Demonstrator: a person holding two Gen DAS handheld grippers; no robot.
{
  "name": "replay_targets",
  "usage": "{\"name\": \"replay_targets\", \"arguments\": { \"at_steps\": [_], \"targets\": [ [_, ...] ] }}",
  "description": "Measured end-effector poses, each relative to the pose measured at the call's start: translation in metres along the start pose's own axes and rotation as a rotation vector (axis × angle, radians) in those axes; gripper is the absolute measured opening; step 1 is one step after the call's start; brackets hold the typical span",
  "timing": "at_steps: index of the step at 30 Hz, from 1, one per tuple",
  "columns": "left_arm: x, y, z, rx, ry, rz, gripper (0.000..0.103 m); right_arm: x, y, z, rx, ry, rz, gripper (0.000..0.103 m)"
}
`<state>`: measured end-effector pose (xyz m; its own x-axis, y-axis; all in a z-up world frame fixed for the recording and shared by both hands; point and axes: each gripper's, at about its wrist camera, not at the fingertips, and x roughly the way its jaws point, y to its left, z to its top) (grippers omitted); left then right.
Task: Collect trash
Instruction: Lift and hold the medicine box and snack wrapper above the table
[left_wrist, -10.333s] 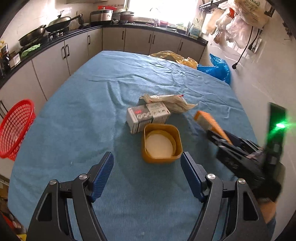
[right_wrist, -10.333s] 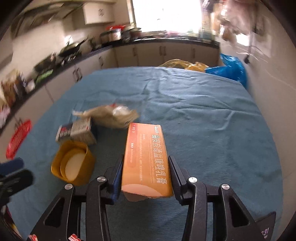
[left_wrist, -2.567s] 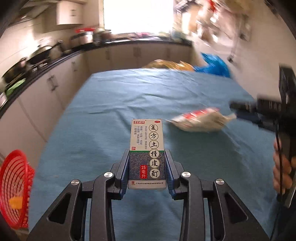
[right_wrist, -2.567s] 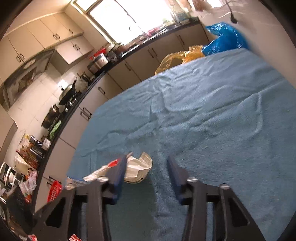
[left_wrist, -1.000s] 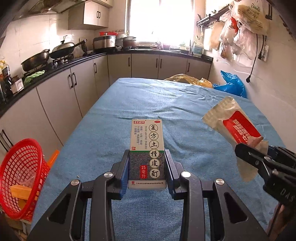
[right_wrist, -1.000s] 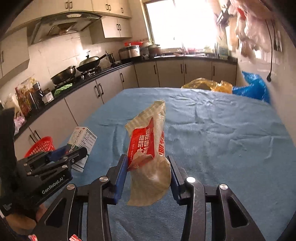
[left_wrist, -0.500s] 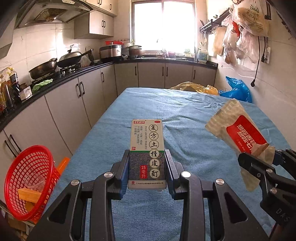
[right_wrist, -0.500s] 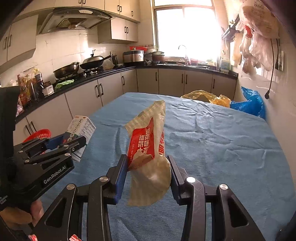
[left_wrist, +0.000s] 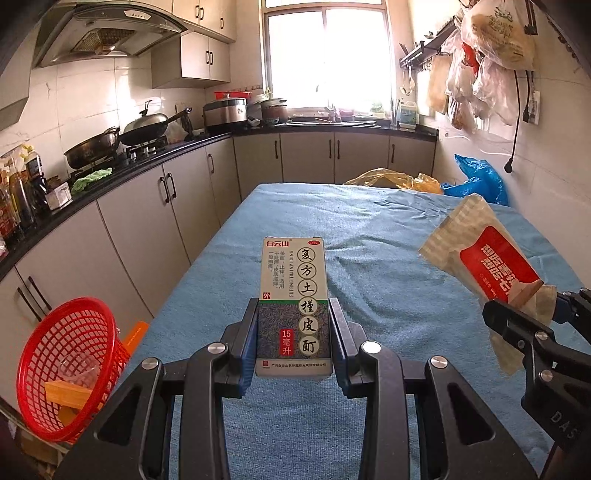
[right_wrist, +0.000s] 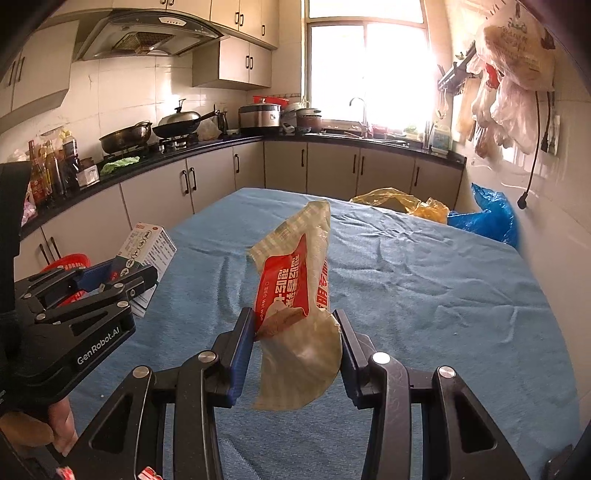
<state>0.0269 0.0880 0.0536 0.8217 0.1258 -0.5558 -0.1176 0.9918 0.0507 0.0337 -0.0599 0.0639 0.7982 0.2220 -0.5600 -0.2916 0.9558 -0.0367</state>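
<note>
Box (left_wrist: 294, 306) of medicine stands lengthwise, pointing away, pinched in the left claw (left_wrist: 293, 341) above the blue desk (left_wrist: 369, 236); red basket (left_wrist: 62, 365) sits off the desk's left edge. Wrapper (right_wrist: 297, 295) rises upright, tilted, pinched in the right claw (right_wrist: 295, 347); bare cloth lies ahead.

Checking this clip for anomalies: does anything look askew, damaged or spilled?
Nothing spilled. The wet-wipe packet held in the right gripper is crumpled and tilted; the medicine box sits straight in the left gripper.
</note>
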Motion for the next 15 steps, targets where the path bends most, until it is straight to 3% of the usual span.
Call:
{"name": "replay_targets", "arguments": {
  "at_steps": [15],
  "targets": [
    [0.0001,-0.0019,0.0004,0.000,-0.001,-0.002,0.033,-0.0014,0.0007,0.0008,-0.003,-0.006,-0.016,0.046]
  ]
}}
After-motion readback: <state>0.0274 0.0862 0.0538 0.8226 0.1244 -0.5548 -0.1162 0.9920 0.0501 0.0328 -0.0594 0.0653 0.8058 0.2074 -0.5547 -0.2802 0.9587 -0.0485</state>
